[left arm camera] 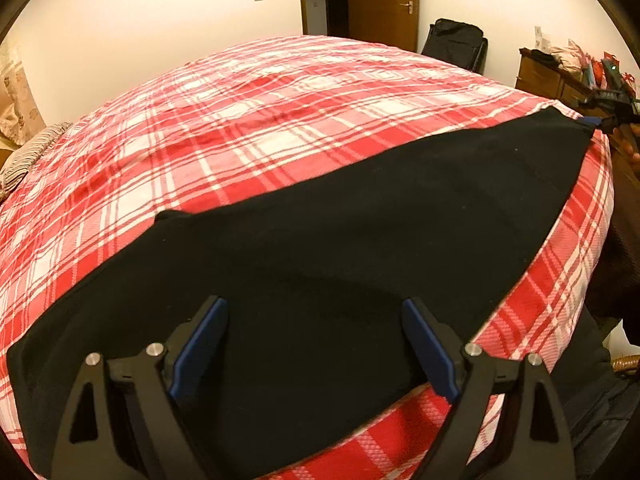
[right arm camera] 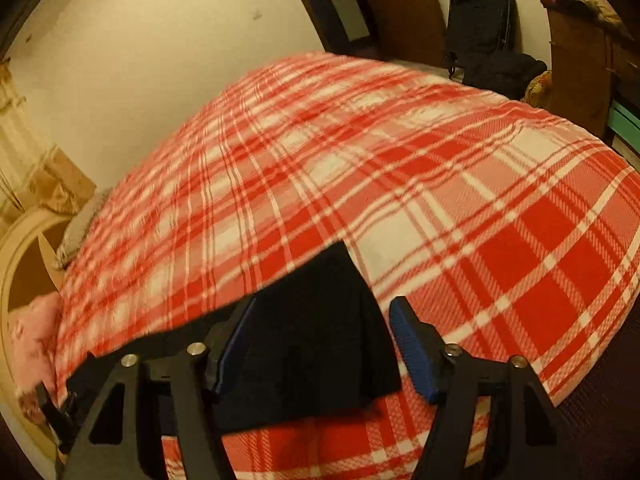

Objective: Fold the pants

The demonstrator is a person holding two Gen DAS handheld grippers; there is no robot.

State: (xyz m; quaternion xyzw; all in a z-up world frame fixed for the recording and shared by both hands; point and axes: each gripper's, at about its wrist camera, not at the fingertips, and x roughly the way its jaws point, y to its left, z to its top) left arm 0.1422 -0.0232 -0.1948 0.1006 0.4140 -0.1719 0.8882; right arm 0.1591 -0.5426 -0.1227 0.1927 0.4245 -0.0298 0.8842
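Black pants (left arm camera: pixel 340 248) lie stretched flat along the near edge of a bed with a red and white plaid cover (left arm camera: pixel 256 120). My left gripper (left arm camera: pixel 316 312) is open, its blue-padded fingers (left arm camera: pixel 200 344) spread just above the pants' near end. In the right wrist view my right gripper (right arm camera: pixel 324 312) is open, with the other end of the pants (right arm camera: pixel 320 320) between its fingers (right arm camera: pixel 412 344). The right gripper also shows at the pants' far corner in the left wrist view (left arm camera: pixel 600 120). The left gripper shows small at the lower left of the right wrist view (right arm camera: pixel 56 412).
The plaid bed (right arm camera: pixel 400 160) fills both views. A wooden door (left arm camera: pixel 384 0), a black bag (left arm camera: pixel 456 44) and a wooden dresser (left arm camera: pixel 548 76) stand beyond the bed. A striped pillow (left arm camera: pixel 28 152) lies at the left, by the headboard (right arm camera: pixel 16 264).
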